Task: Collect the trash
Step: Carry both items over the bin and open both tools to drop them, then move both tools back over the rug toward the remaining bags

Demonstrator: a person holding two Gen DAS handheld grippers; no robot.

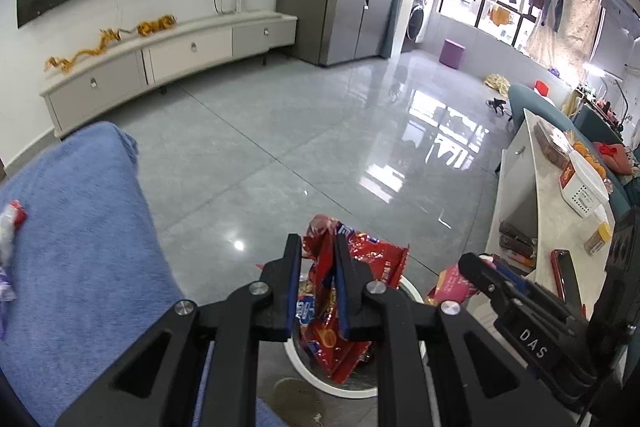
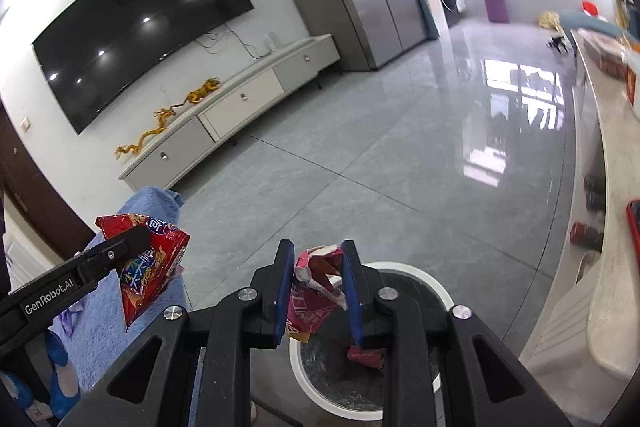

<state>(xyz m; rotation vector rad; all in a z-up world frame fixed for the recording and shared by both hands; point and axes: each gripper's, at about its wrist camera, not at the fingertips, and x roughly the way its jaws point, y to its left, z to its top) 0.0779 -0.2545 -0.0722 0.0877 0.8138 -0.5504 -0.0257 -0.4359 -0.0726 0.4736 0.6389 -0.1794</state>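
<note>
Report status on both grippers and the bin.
Left gripper shut on red snack bag. Right gripper shut on pink wrapper. Both over white bin. Nothing blocking.

A red snack bag (image 1: 340,291) with shiny writing is crumpled and hangs down, pinched in the middle, right over a round white trash bin (image 2: 416,275). A pink and red wrapper (image 2: 316,287) is scrunched up too and hangs over the same bin. The bin has a grey bag inside, and a small red scrap (image 2: 366,353) lies in it.
</note>
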